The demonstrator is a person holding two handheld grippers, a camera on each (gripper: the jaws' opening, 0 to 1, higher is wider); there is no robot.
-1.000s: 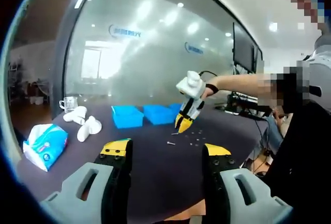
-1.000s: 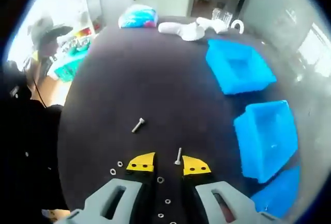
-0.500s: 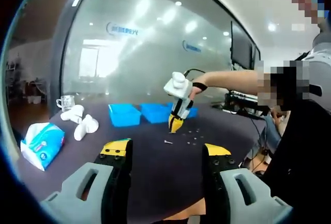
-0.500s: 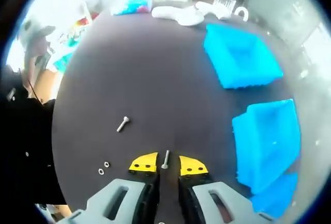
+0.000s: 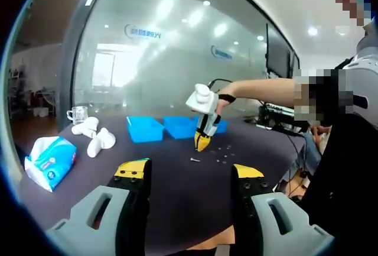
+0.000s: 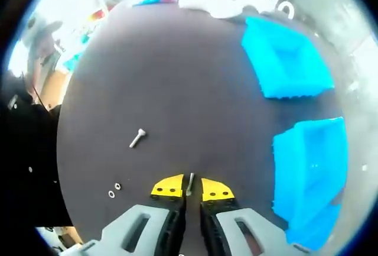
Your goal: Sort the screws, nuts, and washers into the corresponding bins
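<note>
Right gripper (image 6: 188, 187) pinches a screw (image 6: 189, 183) above the table; left gripper (image 5: 188, 173) gapes empty.

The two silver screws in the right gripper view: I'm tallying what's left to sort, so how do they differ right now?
The silver screw between the yellow tips is clamped by the right hand-held gripper above the table; the loose silver screw lies flat on the dark tabletop, untouched. The clamped screw points straight ahead along the jaws; the loose one lies diagonally, its head toward the blue bins. Both look like similar bare-metal screws.
</note>
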